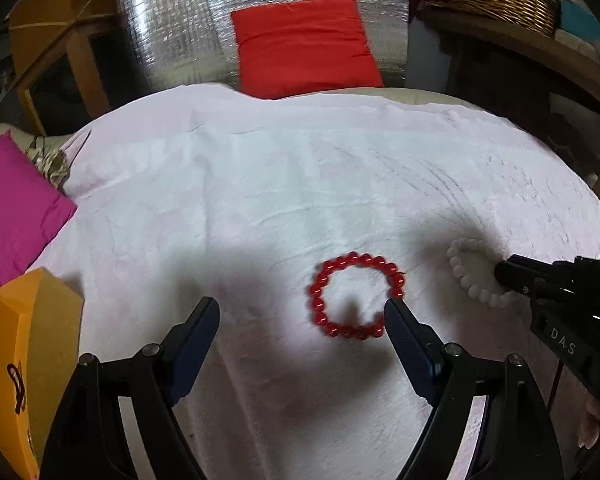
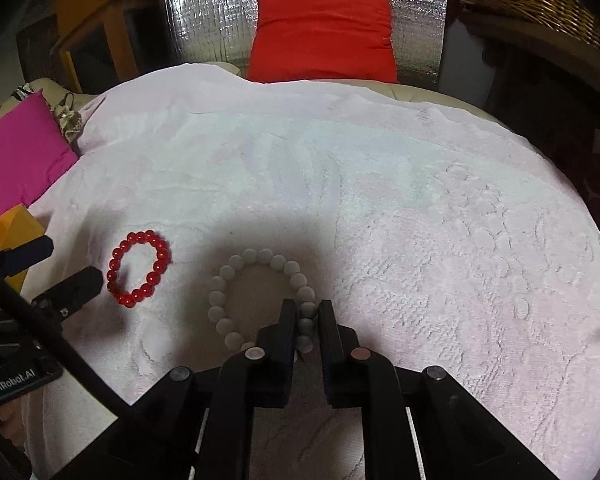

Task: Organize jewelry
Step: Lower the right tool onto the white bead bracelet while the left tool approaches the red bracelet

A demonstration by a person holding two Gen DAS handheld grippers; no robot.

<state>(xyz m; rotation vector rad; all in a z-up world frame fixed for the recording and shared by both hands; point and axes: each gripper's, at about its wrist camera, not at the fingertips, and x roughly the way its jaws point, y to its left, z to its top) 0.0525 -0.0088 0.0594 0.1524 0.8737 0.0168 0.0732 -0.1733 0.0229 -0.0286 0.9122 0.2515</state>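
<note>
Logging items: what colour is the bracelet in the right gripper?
White bracelet, clearest in the right wrist view.

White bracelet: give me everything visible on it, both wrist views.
The white bracelet is a closed loop of round, matte, off-white beads, seemingly strung on a hidden cord. It lies flat on the pale pink towel, partly in shadow, to the right of the red bracelet and apart from it. The right tongs are closed narrowly around its near-right arc, with beads between the fingers. In the left wrist view that arc disappears behind the tongs' tip.
</note>
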